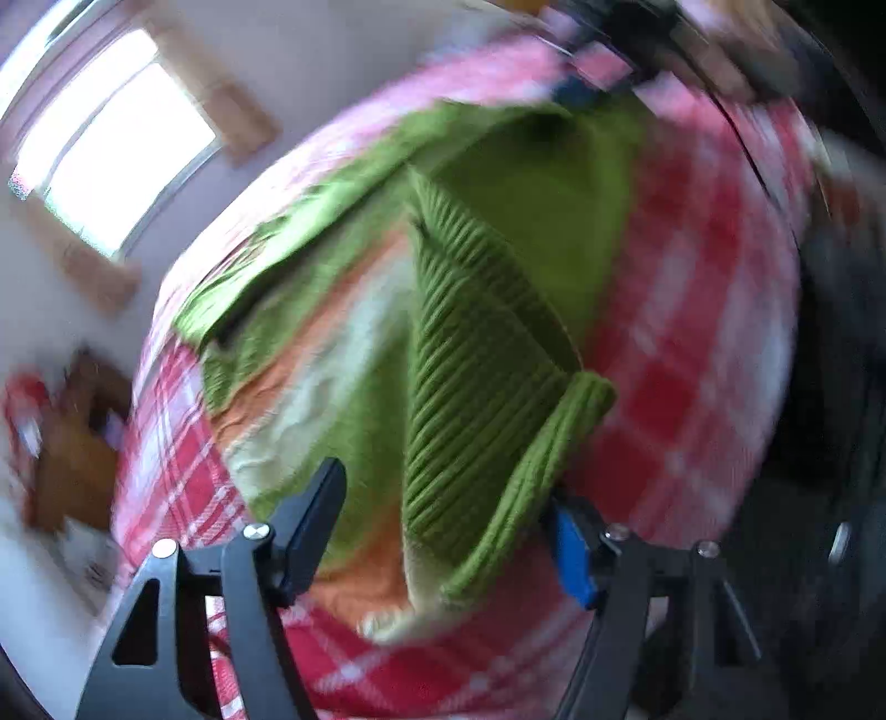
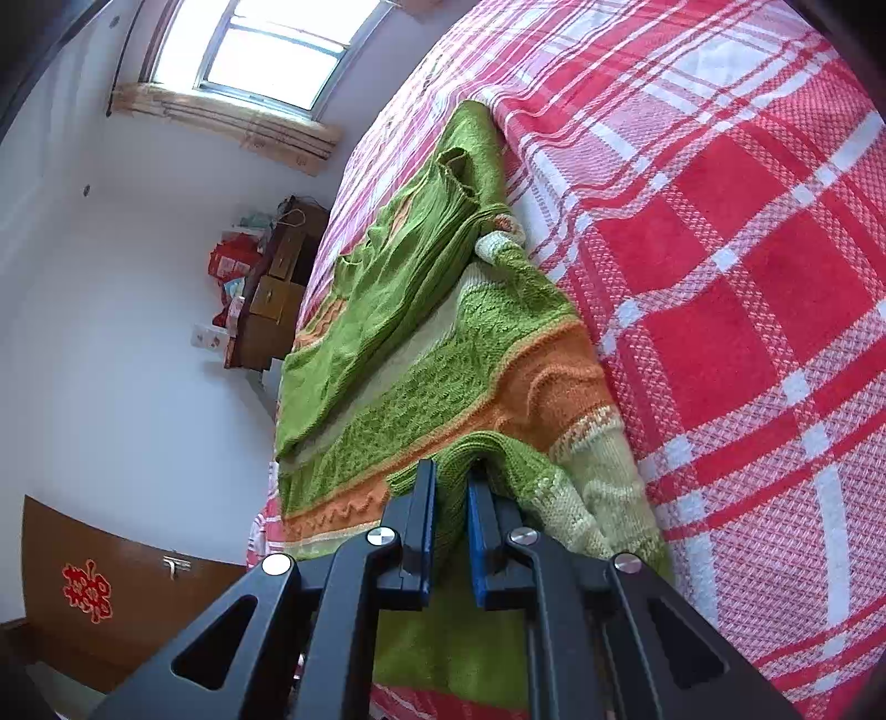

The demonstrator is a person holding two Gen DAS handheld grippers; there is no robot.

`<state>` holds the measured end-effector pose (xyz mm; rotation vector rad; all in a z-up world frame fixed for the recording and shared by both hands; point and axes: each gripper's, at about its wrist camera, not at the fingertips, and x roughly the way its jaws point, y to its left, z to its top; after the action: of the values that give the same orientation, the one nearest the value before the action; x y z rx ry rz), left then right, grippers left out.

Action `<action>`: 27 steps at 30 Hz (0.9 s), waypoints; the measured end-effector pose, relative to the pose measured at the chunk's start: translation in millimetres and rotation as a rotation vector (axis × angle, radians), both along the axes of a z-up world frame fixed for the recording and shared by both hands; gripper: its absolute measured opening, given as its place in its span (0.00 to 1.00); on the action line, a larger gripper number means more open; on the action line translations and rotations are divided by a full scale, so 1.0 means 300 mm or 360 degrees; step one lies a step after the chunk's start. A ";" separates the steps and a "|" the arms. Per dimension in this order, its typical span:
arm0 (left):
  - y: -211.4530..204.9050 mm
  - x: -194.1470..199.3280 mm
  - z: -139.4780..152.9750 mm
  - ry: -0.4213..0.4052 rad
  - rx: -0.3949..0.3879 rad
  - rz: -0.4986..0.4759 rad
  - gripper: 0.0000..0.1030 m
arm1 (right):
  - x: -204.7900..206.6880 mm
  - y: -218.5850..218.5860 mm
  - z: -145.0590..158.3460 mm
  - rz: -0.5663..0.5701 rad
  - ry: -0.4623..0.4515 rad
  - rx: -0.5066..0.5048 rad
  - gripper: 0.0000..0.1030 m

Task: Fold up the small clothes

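On the red-and-white checked bedspread (image 2: pixel 747 288) lies a small green knitted sweater with orange and cream bands (image 2: pixel 443 354), spread along the bed's edge with one ribbed green sleeve (image 1: pixel 476 354) folded across its body. The right gripper (image 2: pixel 449 487) has its jaws drawn nearly together on a fold of the sweater's green knit at the near edge, the cloth bunched between the black and blue pads and hanging below them. The left gripper (image 1: pixel 443 515) stands wide apart over the garment; the ribbed sleeve's cuff lies between its fingers, close against the blue-padded one, though the picture is smeared by motion and it is hard to say whether that pad touches the wool. Its jaws do not pinch anything. Beyond the bed, a bright window (image 2: pixel 271 50) sits above a wooden sill, and a brown wooden cabinet (image 2: pixel 277 288) stands against the white wall.
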<state>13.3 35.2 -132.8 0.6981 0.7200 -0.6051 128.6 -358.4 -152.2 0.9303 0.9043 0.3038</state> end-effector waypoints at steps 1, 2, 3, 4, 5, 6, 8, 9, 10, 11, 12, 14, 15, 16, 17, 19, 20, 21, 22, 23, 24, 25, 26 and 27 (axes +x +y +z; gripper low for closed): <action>0.022 0.048 0.019 0.0071 -0.0117 0.0093 0.69 | -0.005 -0.006 0.002 -0.0002 -0.0017 0.0021 0.10; 0.059 0.103 0.040 0.0165 -0.0281 0.0209 0.69 | -0.009 -0.011 0.003 -0.0003 -0.0027 0.0031 0.10; 0.094 0.140 0.052 0.0233 -0.0416 0.0298 0.69 | -0.013 -0.014 0.004 -0.0006 -0.0044 0.0046 0.12; 0.135 0.181 0.059 0.0310 -0.0572 0.0407 0.69 | -0.017 -0.022 0.004 -0.0009 -0.0055 0.0061 0.13; 0.172 0.215 0.057 0.0376 -0.0701 0.0507 0.69 | -0.019 -0.026 0.004 -0.0015 -0.0064 0.0080 0.13; 0.202 0.242 0.052 0.0435 -0.0801 0.0579 0.67 | -0.020 -0.029 0.004 -0.0020 -0.0067 0.0106 0.15; 0.231 0.270 0.024 0.0549 -0.0944 0.0667 0.67 | -0.020 -0.031 0.010 -0.0018 -0.0078 0.0135 0.18; 0.225 0.274 0.008 0.0572 -0.0938 0.0682 0.67 | -0.023 -0.032 0.018 -0.0016 -0.0094 0.0141 0.22; 0.210 0.261 0.002 0.0535 -0.0893 0.0671 0.67 | -0.029 -0.035 0.033 -0.0014 -0.0132 0.0152 0.25; 0.196 0.255 0.004 0.0494 -0.0842 0.0653 0.68 | -0.034 -0.038 0.050 -0.0016 -0.0166 0.0154 0.27; 0.181 0.236 0.006 0.0471 -0.0805 0.0633 0.68 | -0.043 -0.042 0.069 -0.0022 -0.0203 0.0149 0.33; 0.157 0.214 0.015 0.0458 -0.0784 0.0601 0.69 | -0.063 -0.060 0.105 -0.0040 -0.0279 0.0143 0.48; 0.156 0.221 0.019 0.0445 -0.0789 0.0603 0.68 | -0.079 -0.073 0.124 -0.0063 -0.0328 0.0134 0.55; 0.158 0.220 0.022 0.0428 -0.0793 0.0616 0.57 | -0.093 -0.082 0.138 -0.0082 -0.0362 0.0105 0.55; 0.164 0.224 0.022 0.0423 -0.0810 0.0640 0.43 | -0.112 -0.089 0.163 -0.0095 -0.0405 0.0026 0.55; 0.191 0.259 0.024 0.0472 -0.0903 0.0689 0.25 | -0.131 -0.077 0.198 -0.0076 -0.0438 -0.0137 0.55; 0.208 0.274 0.022 0.0494 -0.0973 0.0724 0.22 | -0.137 -0.066 0.214 -0.0054 -0.0445 -0.0237 0.55; 0.223 0.285 0.017 0.0504 -0.1024 0.0760 0.22 | -0.142 -0.047 0.228 -0.0025 -0.0445 -0.0363 0.55; 0.230 0.290 0.013 0.0507 -0.1039 0.0780 0.22 | -0.142 -0.031 0.234 0.0004 -0.0440 -0.0483 0.55; 0.231 0.292 0.005 0.0513 -0.1044 0.0799 0.22 | -0.137 -0.009 0.236 0.0041 -0.0432 -0.0603 0.55; 0.228 0.291 0.000 0.0512 -0.1048 0.0807 0.22 | -0.135 0.004 0.228 0.0074 -0.0428 -0.0680 0.55; 0.229 0.288 0.000 0.0501 -0.1054 0.0812 0.22 | -0.126 0.023 0.222 0.0115 -0.0422 -0.0765 0.55; 0.227 0.285 0.001 0.0498 -0.1054 0.0818 0.22 | -0.110 0.051 0.216 0.0153 -0.0415 -0.0847 0.55; 0.227 0.283 0.002 0.0497 -0.1057 0.0825 0.23 | -0.096 0.078 0.205 0.0201 -0.0412 -0.0929 0.55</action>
<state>98.1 103.2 -132.3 -0.2064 0.8819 -0.4324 99.7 -335.1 -90.6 0.2875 0.7508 0.2405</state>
